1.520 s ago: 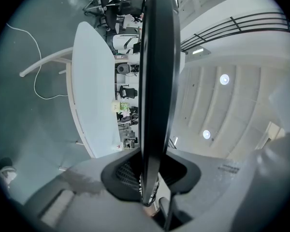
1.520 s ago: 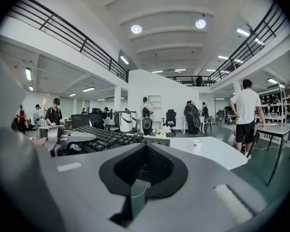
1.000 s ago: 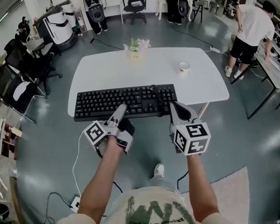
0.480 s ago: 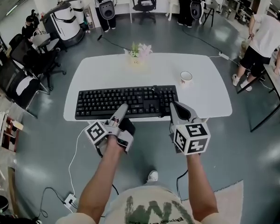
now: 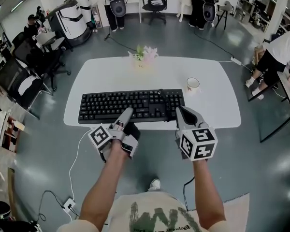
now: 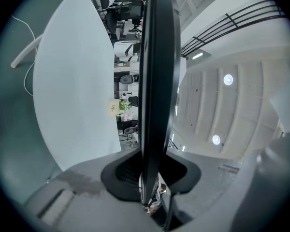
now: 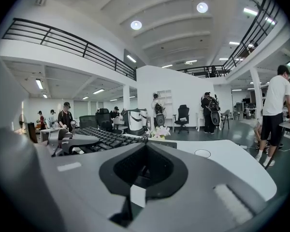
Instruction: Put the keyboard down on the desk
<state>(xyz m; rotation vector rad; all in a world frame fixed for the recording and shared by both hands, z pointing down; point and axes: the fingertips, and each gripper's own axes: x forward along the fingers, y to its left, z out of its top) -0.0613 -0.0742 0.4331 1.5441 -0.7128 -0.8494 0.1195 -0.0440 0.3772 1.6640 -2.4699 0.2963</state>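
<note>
Head view: the left gripper (image 5: 126, 112) and the right gripper (image 5: 180, 110) each pinch the near edge of the long black plastic keyboard (image 5: 130, 104), which overhangs the front edge of the white oval desk (image 5: 208, 105).

Left gripper view: the jaws are nearly together, clamped on the keyboard, which shows edge-on.

Right gripper view: the narrow jaws nip the keyboard's end, and its keys run off to the left.

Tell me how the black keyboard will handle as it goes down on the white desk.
Likely stiff: the keyboard looks straight end to end with the left gripper clamped only on its front edge. Probably light, being so slim. Gripped on that thin, hard edge, it could pivot or slip.
</note>
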